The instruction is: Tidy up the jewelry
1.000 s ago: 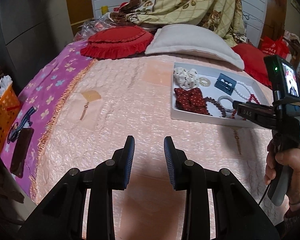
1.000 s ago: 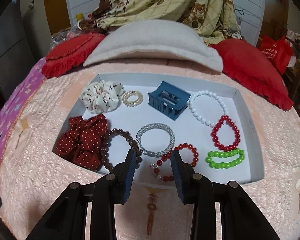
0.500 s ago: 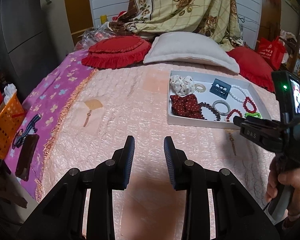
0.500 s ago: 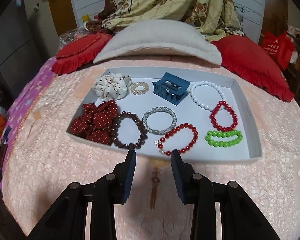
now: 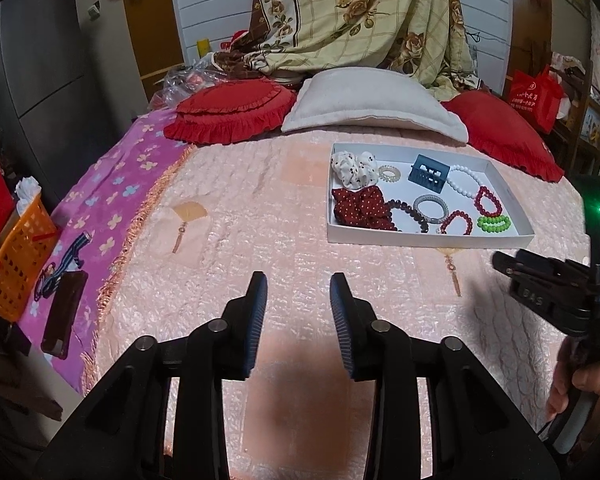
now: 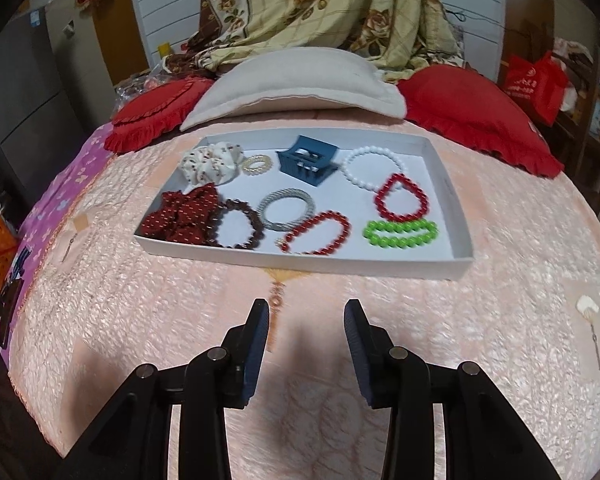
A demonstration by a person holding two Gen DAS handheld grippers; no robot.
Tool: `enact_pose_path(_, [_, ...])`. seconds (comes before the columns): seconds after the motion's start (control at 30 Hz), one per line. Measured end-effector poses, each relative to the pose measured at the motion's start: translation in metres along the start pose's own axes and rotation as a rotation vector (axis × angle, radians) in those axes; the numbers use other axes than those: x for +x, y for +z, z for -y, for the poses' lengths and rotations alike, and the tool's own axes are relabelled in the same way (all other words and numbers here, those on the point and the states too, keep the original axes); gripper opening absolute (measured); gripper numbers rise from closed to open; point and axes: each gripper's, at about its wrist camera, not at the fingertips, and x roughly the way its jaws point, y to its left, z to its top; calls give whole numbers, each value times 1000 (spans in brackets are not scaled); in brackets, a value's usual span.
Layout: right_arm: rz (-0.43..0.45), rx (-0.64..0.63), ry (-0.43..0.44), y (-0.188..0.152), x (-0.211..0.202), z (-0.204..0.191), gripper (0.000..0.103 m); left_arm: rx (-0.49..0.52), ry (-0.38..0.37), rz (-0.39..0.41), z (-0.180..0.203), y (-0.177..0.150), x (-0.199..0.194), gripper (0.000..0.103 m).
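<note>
A white tray (image 6: 458, 208) lies on the pink bedspread and holds several pieces: a white scrunchie (image 6: 212, 162), a dark red scrunchie (image 6: 182, 216), a blue hair claw (image 6: 308, 162), a white bead bracelet (image 6: 374, 166), red bead bracelets (image 6: 402, 200), a green bead bracelet (image 6: 400, 234), a brown bead bracelet (image 6: 238, 228) and a silver band (image 6: 286, 208). The tray also shows in the left wrist view (image 5: 512, 194). My right gripper (image 6: 306, 312) is open and empty, in front of the tray. My left gripper (image 5: 298, 284) is open and empty, left of the tray.
Red cushions (image 5: 230, 114) and a white pillow (image 5: 372, 106) lie behind the tray. A purple blanket (image 5: 100, 200) covers the bed's left edge, with a dark flat object (image 5: 64, 312) on it. An orange basket (image 5: 14, 256) stands off the left side.
Both grippers have pulled back from the tray, which now looks farther away. The right gripper, earlier at the tray's front edge over the bracelets, is now well short of it.
</note>
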Motion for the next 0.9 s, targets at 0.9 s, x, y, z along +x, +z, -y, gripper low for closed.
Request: enact_pose_path(0.9, [-31, 179, -153, 52, 63, 125, 37, -13, -130, -222, 10, 83, 193, 39])
